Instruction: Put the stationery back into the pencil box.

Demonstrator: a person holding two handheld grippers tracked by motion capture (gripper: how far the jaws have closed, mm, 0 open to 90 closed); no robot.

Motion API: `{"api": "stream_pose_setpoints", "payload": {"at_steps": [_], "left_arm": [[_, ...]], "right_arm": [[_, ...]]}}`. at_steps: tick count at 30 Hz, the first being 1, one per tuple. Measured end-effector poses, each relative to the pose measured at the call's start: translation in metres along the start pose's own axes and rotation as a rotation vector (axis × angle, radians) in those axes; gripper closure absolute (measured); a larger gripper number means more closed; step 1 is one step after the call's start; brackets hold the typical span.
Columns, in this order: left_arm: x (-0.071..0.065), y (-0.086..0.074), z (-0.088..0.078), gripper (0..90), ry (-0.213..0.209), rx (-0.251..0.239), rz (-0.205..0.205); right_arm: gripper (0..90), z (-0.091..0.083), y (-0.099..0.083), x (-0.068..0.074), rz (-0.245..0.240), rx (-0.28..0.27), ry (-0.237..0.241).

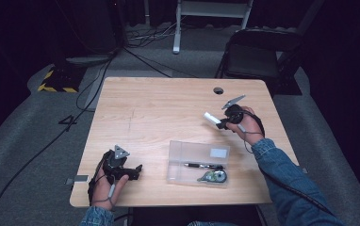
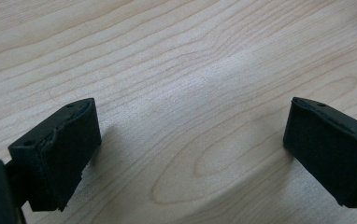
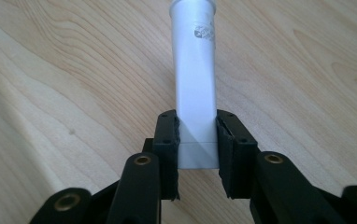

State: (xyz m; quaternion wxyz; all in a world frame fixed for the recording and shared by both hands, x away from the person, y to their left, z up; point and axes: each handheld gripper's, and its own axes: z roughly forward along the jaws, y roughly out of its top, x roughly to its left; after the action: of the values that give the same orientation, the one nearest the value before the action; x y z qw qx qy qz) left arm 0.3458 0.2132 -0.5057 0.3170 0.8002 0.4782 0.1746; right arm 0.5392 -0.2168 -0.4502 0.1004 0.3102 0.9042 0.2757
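The right gripper has its jaws clamped on the near end of a white stick-like tube, pads pressing both flanks, the rest jutting out ahead with a small printed mark near its far end. In the high view that right gripper sits over the far right part of the table, the white tube poking out to the left of it, and it looks lifted just clear of the wood, though from up here that is hard to be sure of.

Down at the near left, the left gripper rests on the table with nothing in it; its own view shows the jaws spread wide over bare wood grain.

The clear case lies open at the near middle, already holding a black pen and a greenish tape dispenser. So, as I read it, two things are packed, the tube is picked up and has yet to travel to the case, well apart from it for now.

The right gripper view gives the grip itself; the high view gives the case and what is in it.
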Motion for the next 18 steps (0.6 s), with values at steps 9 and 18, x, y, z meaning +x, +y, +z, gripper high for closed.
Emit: {"api": "stream_pose_setpoints", "payload": {"at_steps": [9,18], "left_arm": [[0.000,0.001,0.001,3.1,0.000,0.002,0.003],[0.000,0.002,0.002,1.4,-0.004,0.003,-0.003]], "right_arm": [[71.7,-0.032,0.011,0.015,-0.026,-0.062,0.021],[71.7,-0.054,0.016,0.035,-0.077,-0.096,0.053]]}}
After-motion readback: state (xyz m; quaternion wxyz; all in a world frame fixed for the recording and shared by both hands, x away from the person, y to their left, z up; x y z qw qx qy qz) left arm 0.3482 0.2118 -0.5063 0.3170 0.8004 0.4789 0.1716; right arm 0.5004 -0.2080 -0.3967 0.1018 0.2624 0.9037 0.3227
